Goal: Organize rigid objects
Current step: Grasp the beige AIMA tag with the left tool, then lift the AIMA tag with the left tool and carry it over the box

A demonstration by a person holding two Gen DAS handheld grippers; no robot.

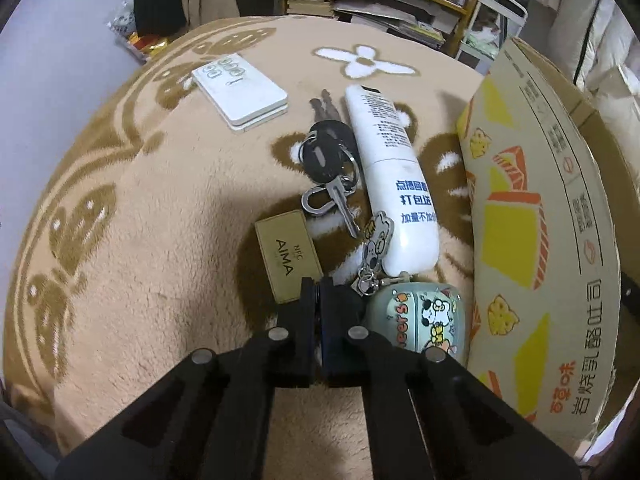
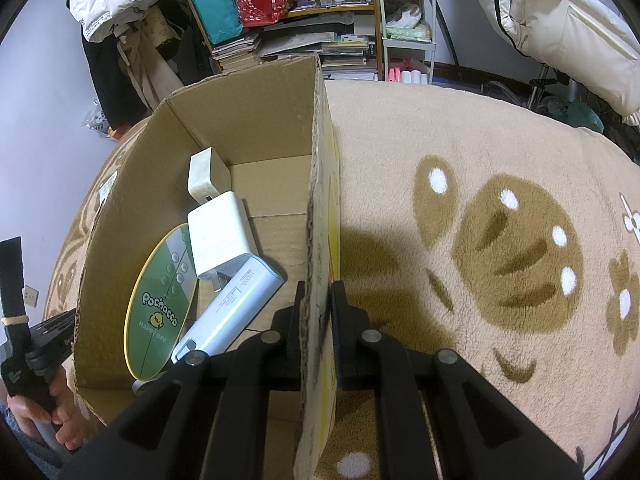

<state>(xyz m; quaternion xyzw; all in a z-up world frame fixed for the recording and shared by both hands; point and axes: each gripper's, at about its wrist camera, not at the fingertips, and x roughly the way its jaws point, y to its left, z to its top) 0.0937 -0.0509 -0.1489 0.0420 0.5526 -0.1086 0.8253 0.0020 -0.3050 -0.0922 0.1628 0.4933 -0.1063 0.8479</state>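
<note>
Left wrist view: key bunch with gold tag, lying just ahead of the left gripper, fingers pressed together, holding nothing; long axis runs away from them. White tube alongside; cardboard box to the right, its wall clamped by the right gripper. Surface: patterned fleece blanket; cluttered shelves beyond.
</note>
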